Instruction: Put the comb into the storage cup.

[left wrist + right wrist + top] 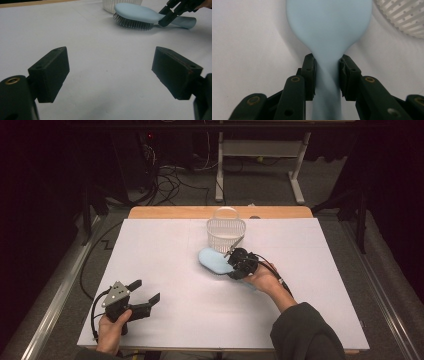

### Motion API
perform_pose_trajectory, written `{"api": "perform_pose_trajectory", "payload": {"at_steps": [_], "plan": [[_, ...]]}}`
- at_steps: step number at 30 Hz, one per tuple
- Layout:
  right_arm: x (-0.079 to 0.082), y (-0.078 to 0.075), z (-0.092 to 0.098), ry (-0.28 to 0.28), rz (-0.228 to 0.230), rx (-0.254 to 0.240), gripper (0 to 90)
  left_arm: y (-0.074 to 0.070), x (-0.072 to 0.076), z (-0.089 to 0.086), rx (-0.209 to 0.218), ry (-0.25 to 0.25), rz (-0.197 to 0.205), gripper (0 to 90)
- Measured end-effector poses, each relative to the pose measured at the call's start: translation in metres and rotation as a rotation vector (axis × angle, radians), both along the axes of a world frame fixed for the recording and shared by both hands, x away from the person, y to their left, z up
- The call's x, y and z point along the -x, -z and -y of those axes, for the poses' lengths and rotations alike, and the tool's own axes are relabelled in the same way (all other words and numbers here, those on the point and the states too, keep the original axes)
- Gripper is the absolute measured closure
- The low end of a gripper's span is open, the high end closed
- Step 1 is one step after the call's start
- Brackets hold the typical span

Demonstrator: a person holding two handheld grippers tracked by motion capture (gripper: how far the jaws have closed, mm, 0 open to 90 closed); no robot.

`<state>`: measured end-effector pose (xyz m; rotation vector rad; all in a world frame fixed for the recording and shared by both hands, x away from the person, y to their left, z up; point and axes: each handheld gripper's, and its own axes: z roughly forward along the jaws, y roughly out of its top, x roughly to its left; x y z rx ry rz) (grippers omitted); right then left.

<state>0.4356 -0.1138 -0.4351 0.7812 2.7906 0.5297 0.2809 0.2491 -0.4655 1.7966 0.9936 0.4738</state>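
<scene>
The right tongs point(327, 75) are clamping the neck of the pale blue hairbrush point(216, 260), lying bristles-down on the counter point(165, 250) with its head pointing at the white basket point(226, 234) just beyond, while the left tongs point(147, 291) are idling open, well apart.

A white basket point(226, 234) stands at upper centre, a light-blue hairbrush point(214, 260) just below it. The white table point(165, 250) lies open left, right and below.
</scene>
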Motion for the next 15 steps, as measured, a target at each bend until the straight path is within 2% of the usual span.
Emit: {"api": "perform_pose_trajectory", "payload": {"at_steps": [9,13,15], "plan": [[0.0011,-0.0008,-0.0005,0.007,-0.009,0.001,70.7,-0.0004,0.0002,-0.0010,0.006,-0.013,0.000,15.3],[0.0021,-0.0018,0.0001,0.015,-0.008,-0.001,70.7,-0.0004,0.0000,-0.0019,0.013,-0.026,-0.001,8.6],[0.0028,-0.0024,0.0005,0.013,-0.008,0.001,70.8,-0.0003,0.0000,-0.0016,0.012,-0.027,0.000,8.4]]}}
